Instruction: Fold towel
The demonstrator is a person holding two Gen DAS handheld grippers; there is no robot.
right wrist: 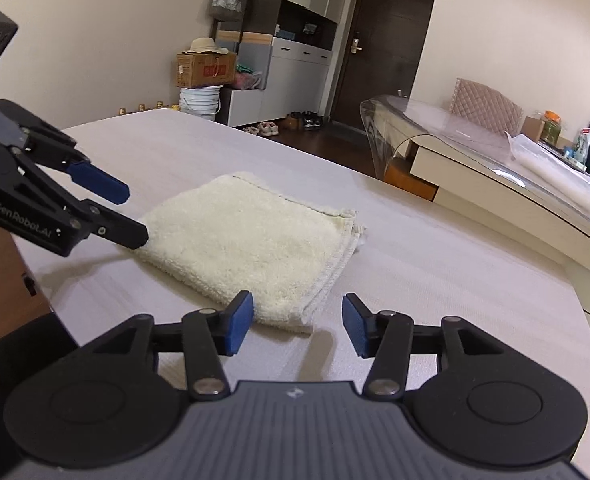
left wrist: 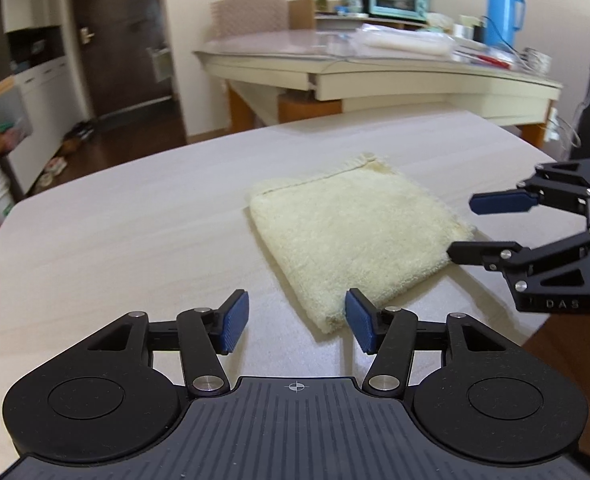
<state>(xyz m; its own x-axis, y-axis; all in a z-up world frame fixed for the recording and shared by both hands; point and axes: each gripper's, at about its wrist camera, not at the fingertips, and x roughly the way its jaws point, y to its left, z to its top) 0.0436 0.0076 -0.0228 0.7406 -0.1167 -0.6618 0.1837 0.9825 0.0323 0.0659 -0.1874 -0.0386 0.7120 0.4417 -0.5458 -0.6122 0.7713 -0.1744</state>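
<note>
Cream towel [left wrist: 351, 232] lying folded on the pale tabletop [left wrist: 115, 232], left tool [left wrist: 297, 322] and right tool [right wrist: 297, 322] both being held released, nothing gripped, just beside it.

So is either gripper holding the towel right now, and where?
Nothing is held. Both the left gripper and right gripper have open jaws; the folded towel lies free on the table.

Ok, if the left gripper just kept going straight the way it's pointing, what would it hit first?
Most likely the folded towel. The left gripper points down at the table with open, empty jaws, and the towel's near corner lies just ahead between its fingertips. Depth is hard to judge; it may touch the tabletop first.
</note>
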